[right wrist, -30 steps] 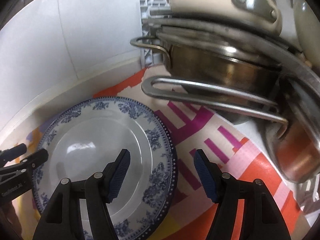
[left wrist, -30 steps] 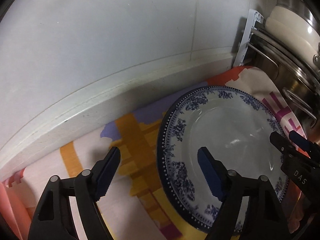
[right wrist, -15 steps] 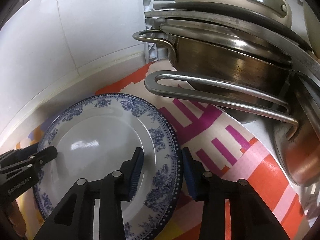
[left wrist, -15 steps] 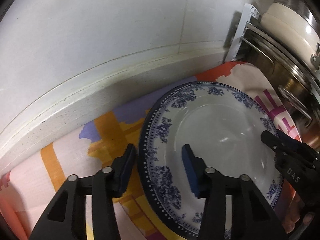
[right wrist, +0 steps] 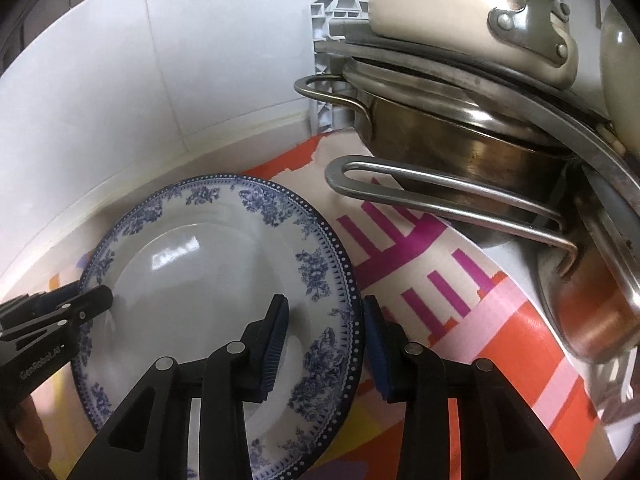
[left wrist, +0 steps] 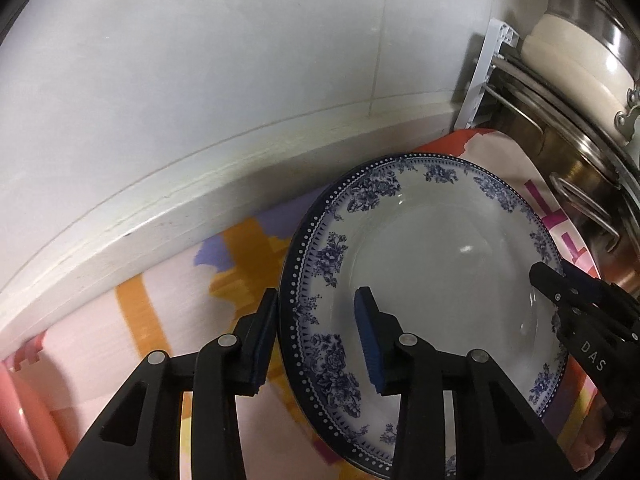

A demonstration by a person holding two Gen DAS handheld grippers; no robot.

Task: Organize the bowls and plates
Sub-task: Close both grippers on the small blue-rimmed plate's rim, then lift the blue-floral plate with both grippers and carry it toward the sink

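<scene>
Plate [left wrist: 436, 264] rim between pads of both: left hand-held gripper [left wrist: 318, 336], right hand-held gripper [right wrist: 326, 344], each clamping opposite edge.

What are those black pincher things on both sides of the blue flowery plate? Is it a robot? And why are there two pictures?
It isn't a robot. A person holds one grabbing tool in each hand, and each tool has a little camera that looks forward along its two fingers. That is why there are two pictures: one from the left claw, one from the right claw.

Both look at the same plate, white with blue flowers round the edge. It lies on a colourful patterned cloth by a white tiled wall. Each claw has one blue-padded finger over the plate and one outside its rim, on opposite sides. Whether the pads already press on the rim, I cannot tell.

Beside the plate is a stack of metal pots with long handles, and a cream pot on top.
</scene>
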